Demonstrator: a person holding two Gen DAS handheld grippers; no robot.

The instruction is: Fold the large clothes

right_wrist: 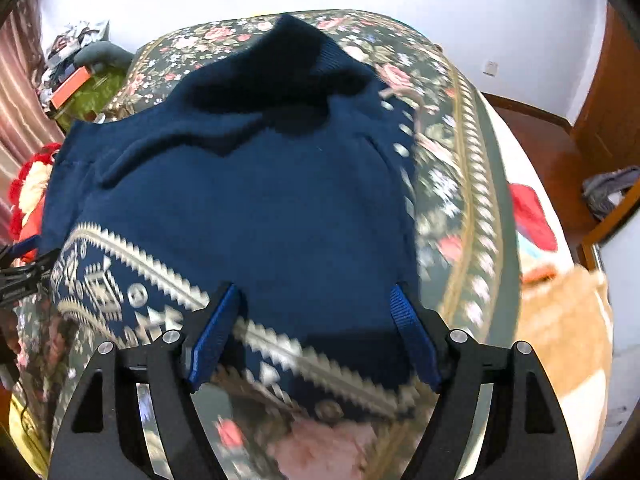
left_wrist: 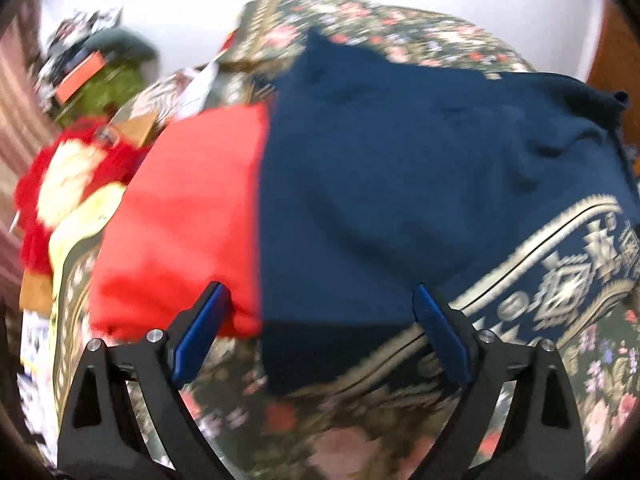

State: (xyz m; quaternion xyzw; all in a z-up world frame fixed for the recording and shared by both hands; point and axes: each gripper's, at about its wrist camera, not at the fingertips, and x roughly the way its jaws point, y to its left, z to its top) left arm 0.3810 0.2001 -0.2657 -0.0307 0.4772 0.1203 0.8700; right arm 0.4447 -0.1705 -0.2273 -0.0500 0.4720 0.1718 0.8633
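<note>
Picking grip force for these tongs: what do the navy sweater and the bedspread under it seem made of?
The navy sweater looks like a soft matte knit, perhaps wool or acrylic: ribbed collar, thick rounded folds, and a cream pattern band that seems knitted in. The floral bedspread looks like a flatter woven or printed cloth with a slight sheen, though blur leaves that open. Both tongs, left and right, are open.

Navy sweater (right_wrist: 248, 200) (cream patterned band)

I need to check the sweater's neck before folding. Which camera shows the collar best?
The right wrist view: the navy sweater's ribbed collar lies at the far end, sharp and unobstructed. The left wrist view is blurred and shows mostly the sweater's body beside a red garment; I cannot pick out the collar there.
</note>
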